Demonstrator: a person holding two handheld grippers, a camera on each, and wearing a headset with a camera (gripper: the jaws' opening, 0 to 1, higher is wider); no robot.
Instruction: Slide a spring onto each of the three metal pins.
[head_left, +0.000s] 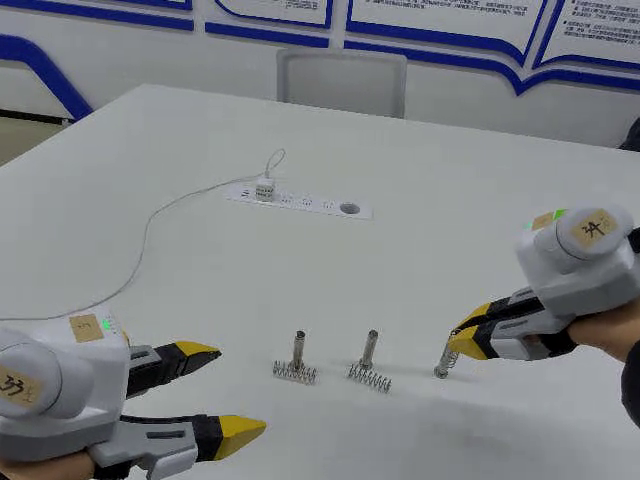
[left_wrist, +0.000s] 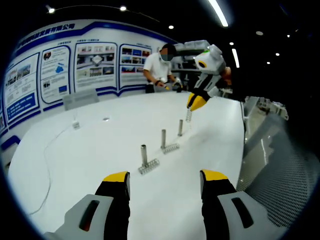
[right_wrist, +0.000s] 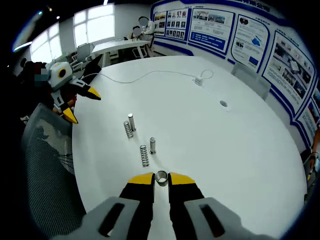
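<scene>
A wide white counter (head_left: 420, 260) with a rounded outline, seen from above by the person working at it. Most of its top is bare. Open surface lies to the left, to the right and on the far side of a small row of parts set near the person. In the left gripper view the counter's right edge curves away, and a grey mesh panel (left_wrist: 280, 170) sits just beyond it.

Three upright metal pins stand in a row running left to right: the left pin (head_left: 298, 346), the middle pin (head_left: 369, 346) and the right pin (left_wrist: 180, 127). One loose spring (head_left: 295, 372) lies flat at the foot of the left pin. A second loose spring (head_left: 370, 378) lies flat at the foot of the middle pin.

The right hand-held gripper (head_left: 458, 343) comes in from the right, its yellow-tipped jaws clenched on a third spring (head_left: 447, 360). It holds this spring right at the right pin; whether the spring is over the pin cannot be told. The left hand-held gripper (head_left: 232, 388) is at the near left, jaws spread and grasping nothing, well apart from the pins.

Farther back, a white power strip (head_left: 300, 201) lies flat on the counter with a white plug (head_left: 265, 187) in its left end. A thin cable (head_left: 150, 235) trails from it toward the near left. A grey chair (head_left: 342, 80) stands at the far edge. Behind it is a white wall with blue-bordered boards (head_left: 440, 20). In the left gripper view, a person in a white top (left_wrist: 159, 67) stands across the room.
</scene>
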